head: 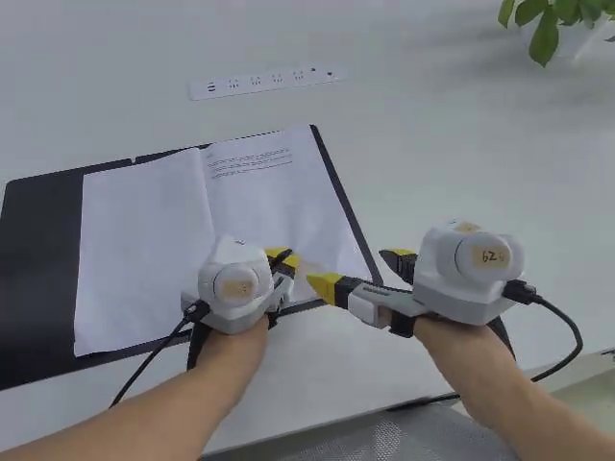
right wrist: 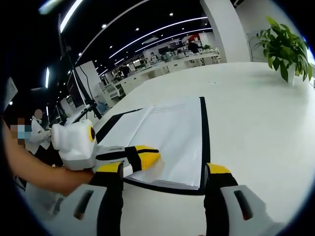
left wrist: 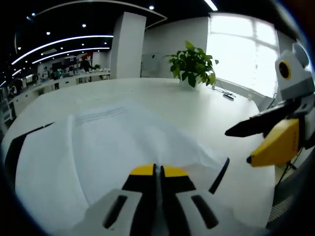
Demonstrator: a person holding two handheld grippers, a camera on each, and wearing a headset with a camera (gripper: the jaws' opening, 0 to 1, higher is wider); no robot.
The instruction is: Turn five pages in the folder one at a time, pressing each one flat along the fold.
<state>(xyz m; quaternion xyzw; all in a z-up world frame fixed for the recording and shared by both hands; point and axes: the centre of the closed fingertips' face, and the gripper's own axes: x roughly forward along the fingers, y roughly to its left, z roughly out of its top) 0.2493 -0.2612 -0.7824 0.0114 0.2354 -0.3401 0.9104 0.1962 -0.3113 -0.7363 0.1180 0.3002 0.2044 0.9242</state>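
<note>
As the black folder point(head: 38, 250) lies open on the white table point(head: 461, 144), its two white pages are spread out, and the right page point(head: 279, 192) carries a few lines of small print near its top edge. The left page point(head: 144, 240) looks blank in the head view. The left gripper point(head: 283, 259) is low over the right page, near its bottom edge and a little to the right of the fold. Its jaws are closed together; in the left gripper view the yellow tips stand side by side with only a thin dark line between them. The tips are at the paper, but I cannot tell whether they press on it or are just above it. The right gripper point(head: 362, 270) is at the lower right corner of the folder, released, with its jaws spread wide. One of its yellow tips is over the bottom part of the right page, the other is over the table just outside the black edge of the cover, so the corner lies between them. The two grippers are near each other but apart. Behind the folder a white power strip point(head: 264, 82) lies on the table, well apart from it. A green potted plant point(head: 548, 24) stands at the far right of the table
</note>
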